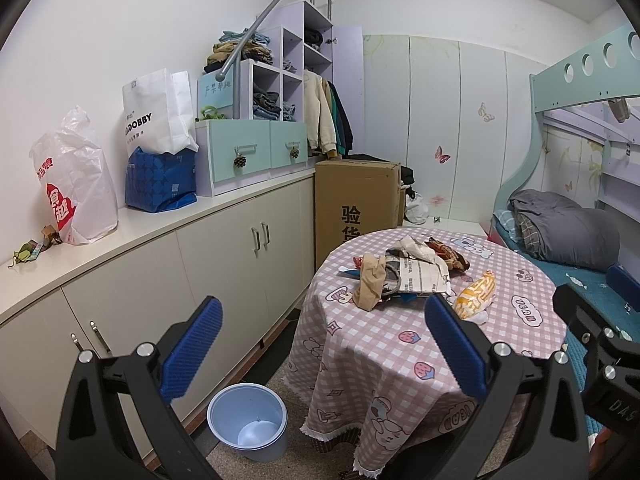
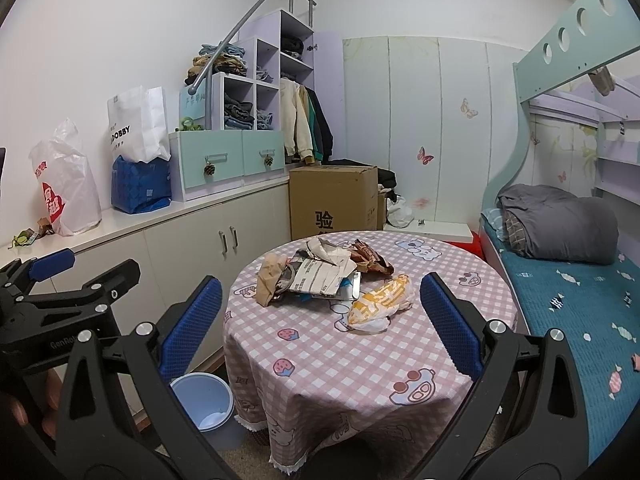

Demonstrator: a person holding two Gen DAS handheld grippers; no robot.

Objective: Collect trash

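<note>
A pile of trash lies on a round table with a pink checked cloth: a yellow-orange snack wrapper, a brown paper bag, torn printed paper and a dark red wrapper. A light blue bin stands open and empty on the floor left of the table. My left gripper is open and empty, short of the table. My right gripper is open and empty, above the table's near part.
Cream cabinets run along the left wall, with bags and small scraps on the counter. A cardboard box stands behind the table. A bunk bed with a grey quilt is on the right.
</note>
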